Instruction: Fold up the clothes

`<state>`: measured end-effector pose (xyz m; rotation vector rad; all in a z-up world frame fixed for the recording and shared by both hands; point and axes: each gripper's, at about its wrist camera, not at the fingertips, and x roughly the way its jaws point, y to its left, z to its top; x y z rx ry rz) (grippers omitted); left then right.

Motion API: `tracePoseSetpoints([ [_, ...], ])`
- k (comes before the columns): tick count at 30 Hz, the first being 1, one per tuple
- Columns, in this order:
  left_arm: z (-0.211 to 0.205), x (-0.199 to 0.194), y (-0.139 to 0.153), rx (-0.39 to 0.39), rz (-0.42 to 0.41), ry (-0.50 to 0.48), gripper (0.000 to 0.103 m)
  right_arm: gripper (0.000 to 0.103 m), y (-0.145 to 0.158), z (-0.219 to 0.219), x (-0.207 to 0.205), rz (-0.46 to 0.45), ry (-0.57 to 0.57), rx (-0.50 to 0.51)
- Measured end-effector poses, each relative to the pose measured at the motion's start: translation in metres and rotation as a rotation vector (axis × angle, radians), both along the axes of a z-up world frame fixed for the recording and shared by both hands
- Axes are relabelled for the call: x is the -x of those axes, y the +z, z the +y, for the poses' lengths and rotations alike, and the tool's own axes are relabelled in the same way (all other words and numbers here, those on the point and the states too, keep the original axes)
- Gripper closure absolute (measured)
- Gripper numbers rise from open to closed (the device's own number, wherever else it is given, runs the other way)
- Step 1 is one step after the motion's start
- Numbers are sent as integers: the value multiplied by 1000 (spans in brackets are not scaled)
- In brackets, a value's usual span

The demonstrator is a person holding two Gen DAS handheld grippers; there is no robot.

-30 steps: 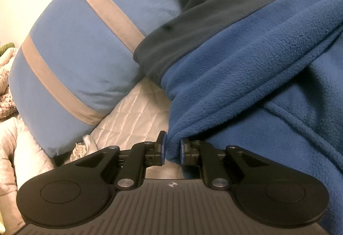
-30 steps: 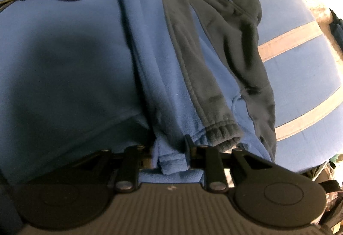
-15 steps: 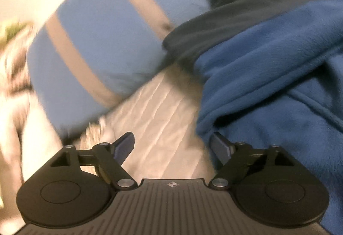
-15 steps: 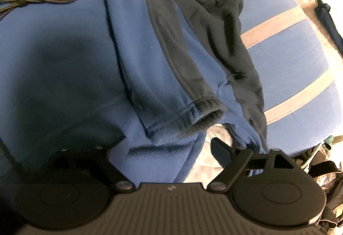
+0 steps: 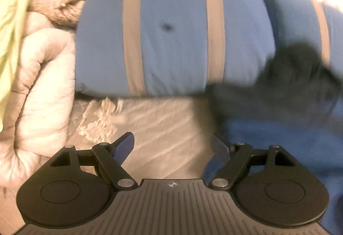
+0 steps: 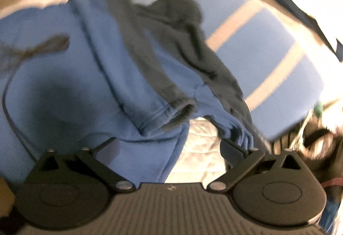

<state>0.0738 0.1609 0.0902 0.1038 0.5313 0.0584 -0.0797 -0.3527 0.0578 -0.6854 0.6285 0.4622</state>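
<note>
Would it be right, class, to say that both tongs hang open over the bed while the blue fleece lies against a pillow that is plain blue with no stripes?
Not quite. The pillow is blue with tan stripes, as the left wrist view shows. The rest holds: left tongs and right tongs are open, having just opened, and grip nothing; the blue fleece lies against the pillow.

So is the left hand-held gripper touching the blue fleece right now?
Cannot tell. In the left wrist view the left hand-held gripper stands open over the quilted bedcover, but its right finger overlaps the blurred blue fleece edge.
</note>
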Motion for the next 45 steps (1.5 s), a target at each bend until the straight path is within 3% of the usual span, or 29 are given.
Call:
tracePoseSetpoints([
  [4, -21, 11, 28, 167, -76, -29, 23, 0, 24, -40, -9, 56, -140, -181],
  [7, -46, 13, 40, 244, -102, -76, 22, 0, 36, -75, -16, 72, -243, -279],
  [13, -99, 19, 53, 296, -155, -214, 22, 0, 67, -164, -17, 22, -446, -387],
  [20, -134, 9, 49, 356, -116, -273, 22, 0, 87, -270, -14, 0, -658, -440],
  [23, -143, 2, 44, 391, -97, -291, 22, 0, 65, -308, -9, 46, -756, -575],
  [28, -160, -5, 30, 383, -74, -328, 22, 1, 12, -360, -6, 122, -901, -801],
  [30, -166, -9, 24, 381, -58, -341, 22, 5, -5, -374, -2, 114, -945, -921],
  [35, -171, -17, 13, 392, -50, -355, 22, 29, -36, -386, -9, 125, -1004, -1195],
  [40, -174, -22, 4, 377, -34, -368, 22, 40, -54, -387, -31, 103, -1071, -1267],
  [45, -174, -23, 2, 365, -36, -372, 22, 45, -64, -389, -53, 81, -1127, -1254],
])
